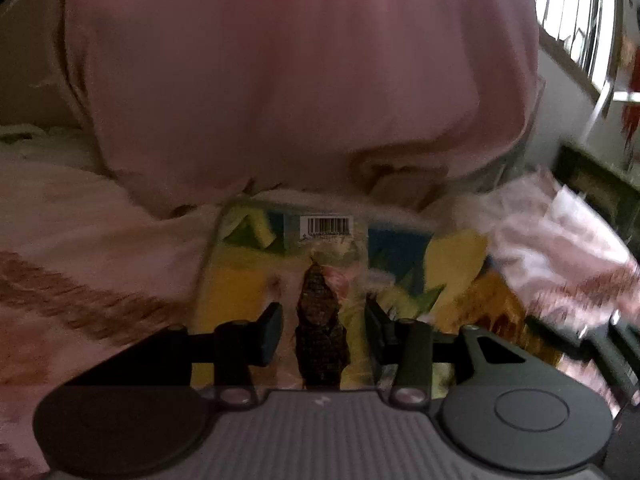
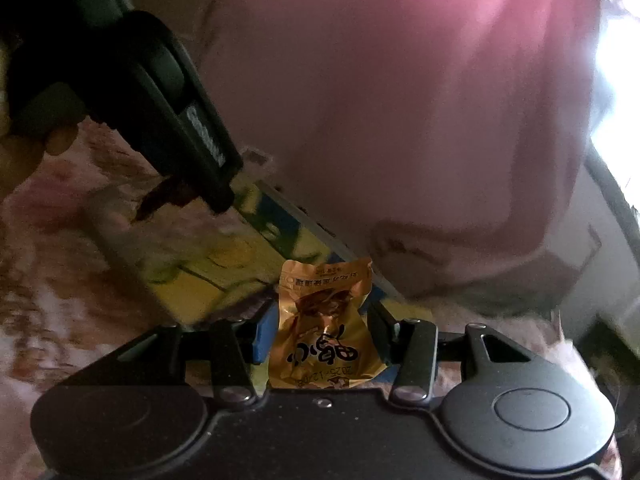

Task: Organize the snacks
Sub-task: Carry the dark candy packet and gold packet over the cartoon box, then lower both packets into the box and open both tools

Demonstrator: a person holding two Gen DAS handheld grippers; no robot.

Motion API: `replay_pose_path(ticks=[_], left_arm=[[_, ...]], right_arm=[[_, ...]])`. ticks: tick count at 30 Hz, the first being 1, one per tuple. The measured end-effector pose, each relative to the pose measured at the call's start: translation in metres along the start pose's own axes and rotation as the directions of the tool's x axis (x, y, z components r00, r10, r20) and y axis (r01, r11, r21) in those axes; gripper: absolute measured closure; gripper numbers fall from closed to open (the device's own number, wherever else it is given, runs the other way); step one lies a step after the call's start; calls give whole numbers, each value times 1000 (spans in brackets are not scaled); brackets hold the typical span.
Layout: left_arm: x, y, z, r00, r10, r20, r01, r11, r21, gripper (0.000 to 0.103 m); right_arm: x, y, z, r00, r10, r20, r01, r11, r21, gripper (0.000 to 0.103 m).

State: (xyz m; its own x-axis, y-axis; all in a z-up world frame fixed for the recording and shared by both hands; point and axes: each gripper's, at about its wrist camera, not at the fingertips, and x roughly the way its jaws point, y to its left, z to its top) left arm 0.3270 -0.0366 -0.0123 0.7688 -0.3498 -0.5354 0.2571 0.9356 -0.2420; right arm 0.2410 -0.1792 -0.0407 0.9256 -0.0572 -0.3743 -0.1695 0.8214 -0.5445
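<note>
My left gripper is shut on a dark brown snack packet, which stands between its fingers above a flat yellow-and-blue box with a barcode. In the right wrist view the left gripper reaches in from the upper left, and the brown packet hangs from its tip above the same box. My right gripper is shut on a gold snack packet with dark lettering, held over the near corner of the box.
The box lies on a pink-and-brown patterned cloth. A person in a pink garment sits close behind it and fills the upper part of both views. A crinkled clear wrapper lies to the right, with a bright window beyond.
</note>
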Motion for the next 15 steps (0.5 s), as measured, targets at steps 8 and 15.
replay_pose_path(ticks=[8, 15], left_arm=[[52, -9, -16, 998, -53, -29, 52, 998, -17, 55], [68, -4, -23, 997, -38, -62, 36, 999, -20, 55]], right_arm=[[37, -16, -18, 996, -4, -90, 11, 997, 75, 52], [57, -19, -25, 990, -2, -138, 17, 993, 114, 52]])
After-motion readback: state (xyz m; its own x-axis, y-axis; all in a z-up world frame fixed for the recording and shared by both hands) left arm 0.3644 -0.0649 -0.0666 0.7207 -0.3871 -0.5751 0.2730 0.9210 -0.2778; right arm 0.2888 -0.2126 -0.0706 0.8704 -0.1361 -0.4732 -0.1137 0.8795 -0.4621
